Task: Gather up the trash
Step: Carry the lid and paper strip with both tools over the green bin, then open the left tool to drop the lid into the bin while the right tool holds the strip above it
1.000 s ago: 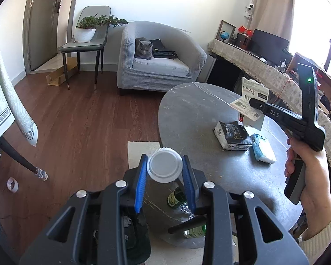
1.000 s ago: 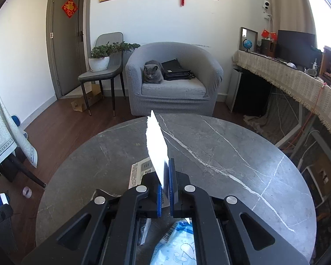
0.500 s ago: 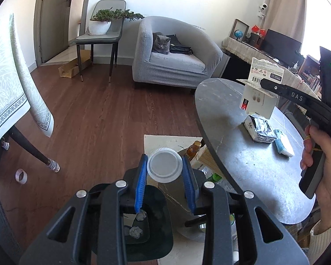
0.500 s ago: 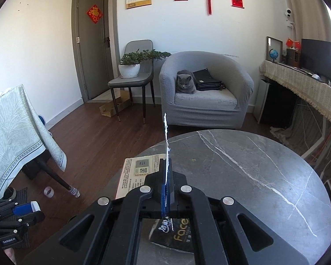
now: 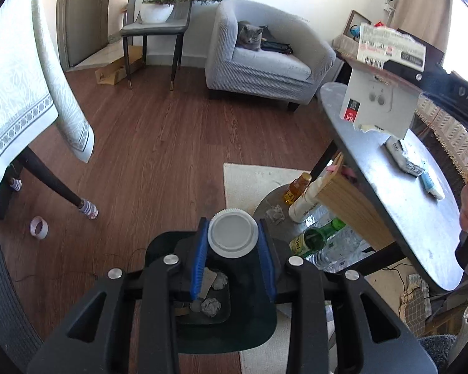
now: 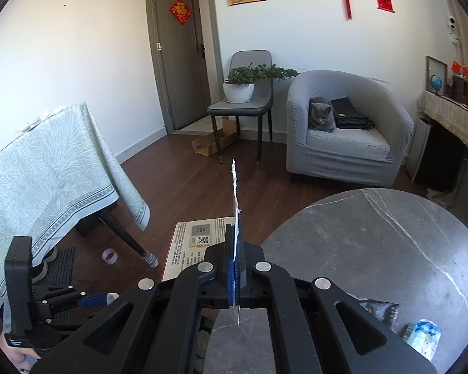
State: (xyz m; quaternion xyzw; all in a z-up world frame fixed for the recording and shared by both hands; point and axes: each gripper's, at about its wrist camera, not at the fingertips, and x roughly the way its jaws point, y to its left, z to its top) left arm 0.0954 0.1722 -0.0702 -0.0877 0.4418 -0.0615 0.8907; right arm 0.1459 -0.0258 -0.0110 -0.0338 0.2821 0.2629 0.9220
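Note:
My left gripper (image 5: 232,222) is shut on a container with a ribbed white cap (image 5: 233,240); the cap hides its body. It hangs over a dark bin (image 5: 259,324) on the floor, which holds crumpled paper (image 5: 211,307). My right gripper (image 6: 234,230) is shut on a torn white card package (image 6: 199,243), seen edge-on above the table's left rim. In the left wrist view the same package (image 5: 380,106) hangs over the grey marble table (image 5: 405,224). A black packet (image 6: 379,310) and a blue-white wrapper (image 6: 424,336) lie on the table.
Under the table stand a green bottle (image 5: 318,237), an orange bottle (image 5: 296,187) and a wooden box (image 5: 349,199). A cloth-covered table (image 5: 21,99) is at the left, with a tape roll (image 5: 39,227) on the floor. A grey armchair (image 6: 346,143) with a cat stands behind.
The left gripper has carried the capped container off the table and down over the bin. The right gripper has swung left with the card package, from mid-table to its left rim.

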